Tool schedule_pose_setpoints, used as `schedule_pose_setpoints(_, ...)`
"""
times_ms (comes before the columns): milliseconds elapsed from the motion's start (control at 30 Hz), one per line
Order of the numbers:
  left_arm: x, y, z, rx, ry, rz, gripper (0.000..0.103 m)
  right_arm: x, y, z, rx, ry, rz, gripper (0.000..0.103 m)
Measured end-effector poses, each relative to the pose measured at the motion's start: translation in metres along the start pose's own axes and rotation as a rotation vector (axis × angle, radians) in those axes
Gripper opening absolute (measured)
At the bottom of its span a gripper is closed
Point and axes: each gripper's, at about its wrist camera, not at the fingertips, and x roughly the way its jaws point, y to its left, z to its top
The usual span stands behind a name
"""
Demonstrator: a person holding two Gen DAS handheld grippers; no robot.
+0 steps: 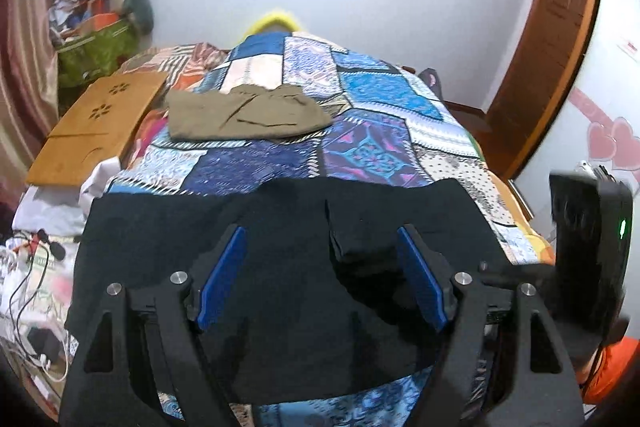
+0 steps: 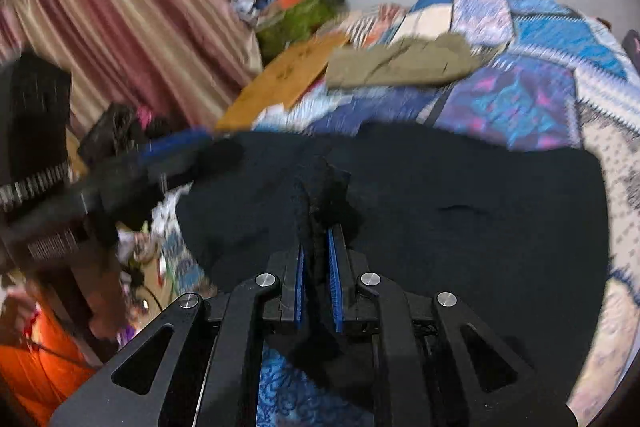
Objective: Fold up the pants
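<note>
Black pants lie spread across the near part of a patchwork bedspread. My left gripper is open above them, its blue pads wide apart and holding nothing. In the right wrist view my right gripper is shut on a raised bunch of the black pants, which rises between its blue pads. The left gripper shows blurred at the left of that view, beside the pants' left edge. The right gripper's body shows at the right edge of the left wrist view.
Folded olive pants lie farther up the bed. A wooden lap board lies at the bed's left. Cables and clutter sit at the near left. A striped curtain and a green bag stand behind.
</note>
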Motion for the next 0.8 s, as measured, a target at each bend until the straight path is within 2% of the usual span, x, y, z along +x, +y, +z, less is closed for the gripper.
schedule_pose_setpoints(267,0.009,0.001,-0.006,-0.019,0.033,-0.010,0.077,0.014,-0.003,-0.007,-0.013,0.091,0.000,0.013)
schedule_pose_setpoints(367,0.014,-0.009,-0.004,0.005,0.037,-0.014,0.077,0.000,0.004,-0.008,-0.030,0.099,-0.005,0.030)
schedule_pose_setpoints(433,0.015,-0.014,-0.003,0.014,0.029,-0.016,0.077,-0.015,0.006,-0.006,-0.056,0.075,-0.044,0.045)
schedule_pose_setpoints(500,0.017,-0.020,-0.001,0.022,0.025,-0.028,0.071,-0.035,0.004,-0.003,-0.084,0.018,-0.096,0.045)
schedule_pose_setpoints(567,0.023,-0.026,0.000,0.029,0.043,-0.049,0.058,-0.055,-0.004,0.003,-0.095,-0.041,-0.160,0.045)
schedule_pose_setpoints(633,0.032,-0.033,-0.001,0.037,0.068,-0.071,0.049,-0.066,-0.017,0.007,-0.098,-0.067,-0.228,0.045)
schedule_pose_setpoints(733,0.049,-0.046,-0.009,0.059,0.122,-0.102,0.039,-0.064,-0.040,0.005,-0.068,-0.052,-0.305,0.045)
schedule_pose_setpoints(800,0.061,-0.054,-0.016,0.078,0.154,-0.104,0.039,-0.053,-0.053,0.000,-0.052,-0.015,-0.327,0.045)
